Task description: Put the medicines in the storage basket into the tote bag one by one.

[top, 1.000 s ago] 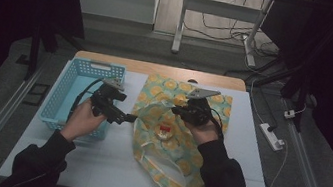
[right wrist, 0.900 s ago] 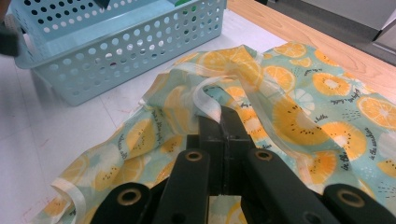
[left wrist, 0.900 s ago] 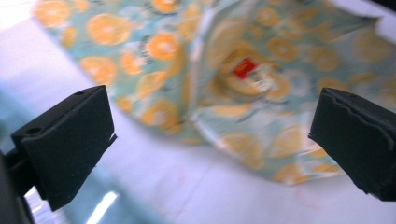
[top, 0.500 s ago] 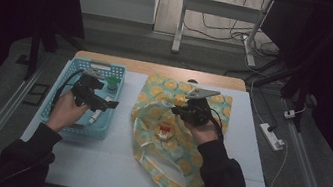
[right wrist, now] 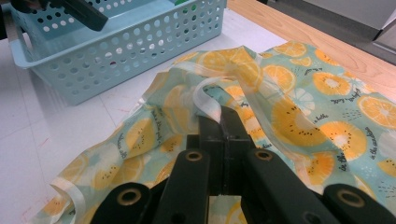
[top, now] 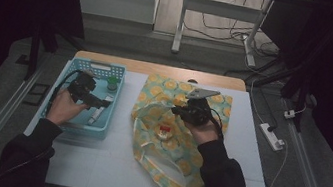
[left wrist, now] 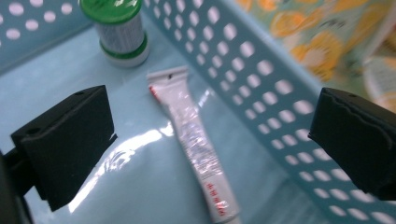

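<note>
Left gripper (left wrist: 212, 140): jaws apart over the basket (left wrist: 261, 88), clamped on nothing.
Tube (left wrist: 194, 140): flat on the basket floor between the jaws, long axis running away from them, crimped end toward the green-capped bottle (left wrist: 119, 28).
Right gripper (right wrist: 223, 122): jaws together, clamped on the bag (right wrist: 299, 112) edge, on the counter (top: 92, 163).

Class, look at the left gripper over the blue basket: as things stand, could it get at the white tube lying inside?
Probably yes. The left gripper hangs open above the white tube, which lies flat on the floor of the basket, with nothing covering it. The green-capped bottle stands clear of it.
</note>
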The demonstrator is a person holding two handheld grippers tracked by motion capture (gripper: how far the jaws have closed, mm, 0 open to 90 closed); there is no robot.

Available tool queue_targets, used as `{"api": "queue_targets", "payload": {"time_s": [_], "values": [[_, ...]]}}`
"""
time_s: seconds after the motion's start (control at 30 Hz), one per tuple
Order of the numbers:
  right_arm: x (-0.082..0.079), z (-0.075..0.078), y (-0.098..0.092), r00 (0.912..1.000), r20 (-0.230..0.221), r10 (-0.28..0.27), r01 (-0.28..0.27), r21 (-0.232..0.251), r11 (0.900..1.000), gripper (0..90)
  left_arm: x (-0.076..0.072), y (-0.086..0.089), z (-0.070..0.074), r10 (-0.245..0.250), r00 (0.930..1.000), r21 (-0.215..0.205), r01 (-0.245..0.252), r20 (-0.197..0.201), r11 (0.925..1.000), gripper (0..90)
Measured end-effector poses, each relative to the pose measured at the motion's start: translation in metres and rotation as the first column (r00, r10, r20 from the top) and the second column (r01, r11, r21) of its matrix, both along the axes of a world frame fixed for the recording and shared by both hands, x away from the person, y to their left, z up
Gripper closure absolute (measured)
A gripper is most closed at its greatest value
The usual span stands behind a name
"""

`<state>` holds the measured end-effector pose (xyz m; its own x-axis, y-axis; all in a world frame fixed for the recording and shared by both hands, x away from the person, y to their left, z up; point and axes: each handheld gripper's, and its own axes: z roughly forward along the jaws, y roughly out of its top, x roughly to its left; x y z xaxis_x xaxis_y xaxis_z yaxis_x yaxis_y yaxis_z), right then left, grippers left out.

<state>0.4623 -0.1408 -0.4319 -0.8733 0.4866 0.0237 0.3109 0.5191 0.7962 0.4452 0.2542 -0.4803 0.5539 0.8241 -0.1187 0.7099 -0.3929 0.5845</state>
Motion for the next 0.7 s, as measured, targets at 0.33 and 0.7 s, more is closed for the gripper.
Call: {"api": "queue_targets", "payload": {"time_s": [0.33, 0.7], "values": [[0.0, 0.0, 0.0, 1.0, -0.003, -0.001, 0.001, -0.001, 1.0, 90.0, 0.013, -0.001, -0.021, -0.006, 0.9937, 0.071, 0.014, -0.112, 0.9974, 0.0], [0.0, -0.001, 0.0, 1.0, -0.002, 0.002, -0.002, -0.003, 1.0, 90.0, 0.018, -0.008, -0.031, 0.022, 0.986, 0.158, 0.004, -0.165, 0.9874, 13.9]]}}
